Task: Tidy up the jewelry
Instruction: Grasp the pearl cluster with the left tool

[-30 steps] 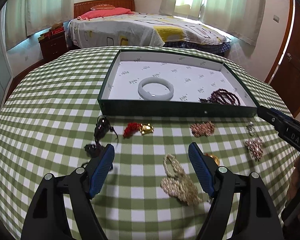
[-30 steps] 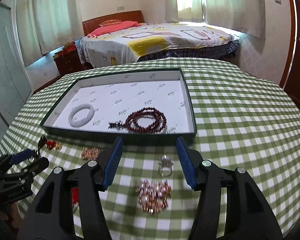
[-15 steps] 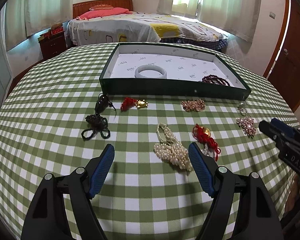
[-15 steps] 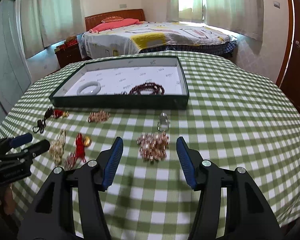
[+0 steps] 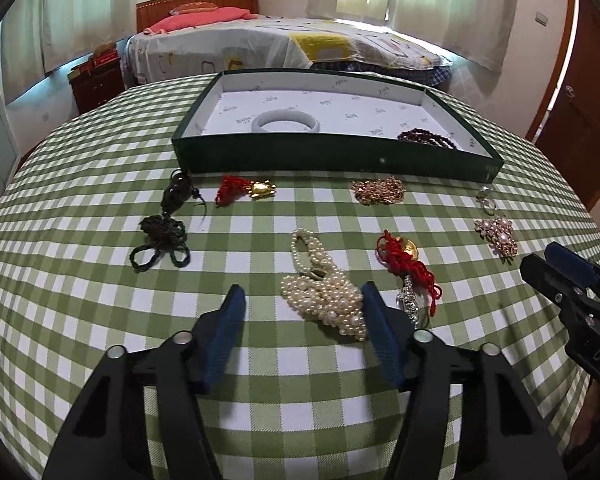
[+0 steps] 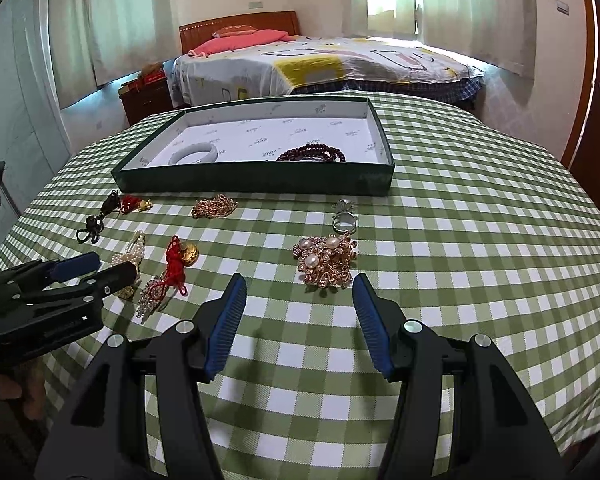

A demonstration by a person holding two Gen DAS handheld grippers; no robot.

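- On the round tabletop under its green-and-white checked cloth, a shallow dark green box with a white printed lining sits at the far side.
- Inside the box lie a pale jade-like bangle towards its left and a coil of dark red beads towards its right.
- Just in front of the box lie a dark knotted cord charm, a red tassel with a gold turtle, a heap of rose-gold chain and a small silver ring.
- Nearer lie a cream pearl necklace in a heap, a red knotted cord with a gold coin and a rose-gold brooch set with pearls.
- The left tongs have just been closing; they are half open, empty, with the pearl heap between the blue pads, no pad pressing on it.
- The right tongs stand half open and empty, just short of the brooch.
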